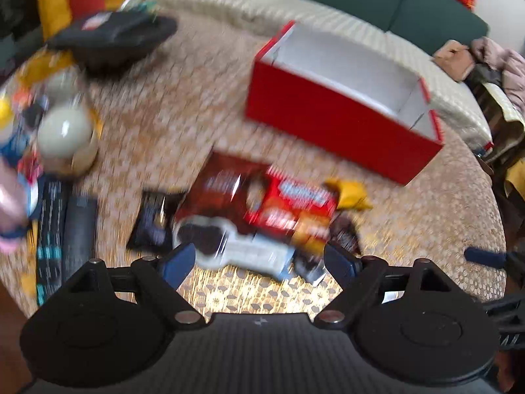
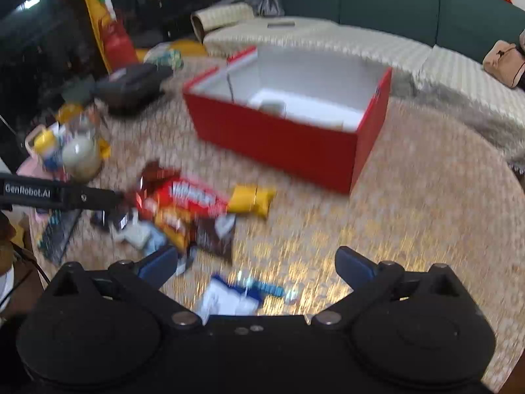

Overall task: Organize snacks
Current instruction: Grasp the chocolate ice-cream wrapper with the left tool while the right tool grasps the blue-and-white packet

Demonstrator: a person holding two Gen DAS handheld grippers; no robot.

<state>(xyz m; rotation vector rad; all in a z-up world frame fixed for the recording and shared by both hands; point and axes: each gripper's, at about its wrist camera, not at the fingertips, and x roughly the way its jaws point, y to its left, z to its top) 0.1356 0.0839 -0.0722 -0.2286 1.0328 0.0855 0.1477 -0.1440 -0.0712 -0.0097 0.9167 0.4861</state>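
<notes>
A red box (image 1: 334,121) with a white inside stands open on the patterned table; in the right wrist view (image 2: 282,141) a white piece lies in it. A heap of snack packets lies in front of it: a red packet (image 1: 292,200) (image 2: 190,197), a yellow one (image 1: 349,193) (image 2: 251,200), dark brown ones (image 2: 215,234), a black one (image 1: 152,220) and a white and blue one (image 1: 249,251). My left gripper (image 1: 261,261) is open just before the heap. My right gripper (image 2: 257,266) is open above a blue and white packet (image 2: 236,295).
A black bag (image 1: 111,39) (image 2: 131,85) lies at the table's back left. A cluster of jars and bottles (image 1: 62,131) (image 2: 75,151) stands at the left, with dark remote-like objects (image 1: 65,229) beside it. A sofa with a pale cover (image 2: 328,39) runs behind.
</notes>
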